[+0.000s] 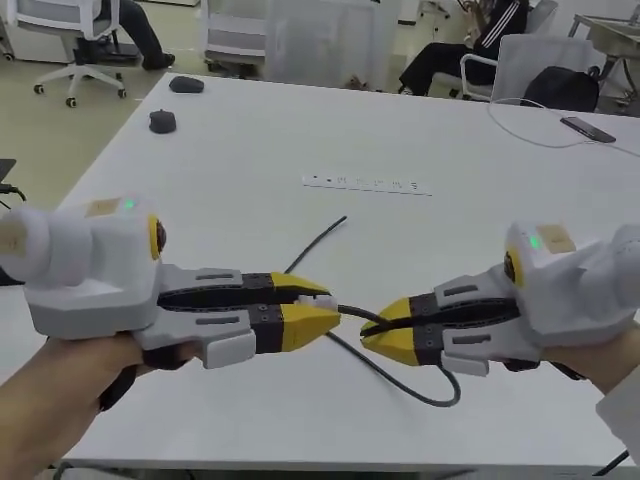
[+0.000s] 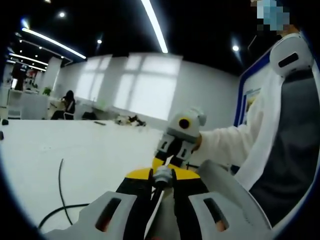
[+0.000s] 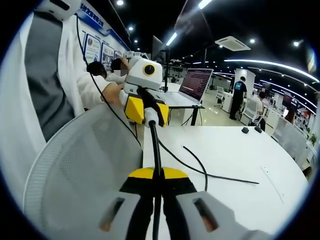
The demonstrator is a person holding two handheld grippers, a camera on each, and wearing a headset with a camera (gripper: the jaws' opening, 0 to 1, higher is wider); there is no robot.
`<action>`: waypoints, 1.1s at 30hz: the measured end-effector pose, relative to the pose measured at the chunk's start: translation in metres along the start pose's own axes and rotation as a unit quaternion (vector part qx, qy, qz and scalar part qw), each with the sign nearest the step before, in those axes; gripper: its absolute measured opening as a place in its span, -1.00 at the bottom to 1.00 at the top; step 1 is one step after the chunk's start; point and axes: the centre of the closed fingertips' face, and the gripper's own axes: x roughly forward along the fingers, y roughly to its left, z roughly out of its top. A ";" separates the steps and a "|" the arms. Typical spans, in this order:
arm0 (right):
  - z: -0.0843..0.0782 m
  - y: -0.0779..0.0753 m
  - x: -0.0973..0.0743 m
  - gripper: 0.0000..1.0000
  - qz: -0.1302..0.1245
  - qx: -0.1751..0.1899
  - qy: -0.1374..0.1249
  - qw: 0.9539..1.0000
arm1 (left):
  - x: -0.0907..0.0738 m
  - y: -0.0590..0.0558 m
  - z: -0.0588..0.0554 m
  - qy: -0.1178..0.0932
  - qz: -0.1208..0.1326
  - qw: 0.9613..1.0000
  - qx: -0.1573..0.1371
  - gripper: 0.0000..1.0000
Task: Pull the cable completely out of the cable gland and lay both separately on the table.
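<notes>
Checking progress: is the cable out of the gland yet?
No, the cable runs from the right gripper straight into the gland held by the left gripper.

The left gripper (image 1: 335, 312) and right gripper (image 1: 368, 336) share white housings, black midsections, pointed yellow tips and green lights; a white sleeve (image 1: 624, 422) covers the right wrist.

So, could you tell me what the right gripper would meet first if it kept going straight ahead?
Probably the cable gland held by the left gripper, straight ahead along the cable the right gripper holds.
</notes>
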 end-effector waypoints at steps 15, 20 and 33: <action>-0.052 -0.017 -0.016 -0.97 -0.047 0.069 0.049 0.995 | -0.001 0.005 0.000 -0.003 0.009 1.000 -0.006 -0.68; -0.069 -0.024 -0.021 -0.97 -0.064 0.094 0.065 0.991 | 0.000 0.005 0.002 -0.010 0.008 1.000 -0.011 -0.68; -0.065 -0.018 -0.026 -0.95 -0.054 0.117 0.059 0.990 | -0.001 0.010 0.002 -0.021 0.015 0.999 -0.031 -0.68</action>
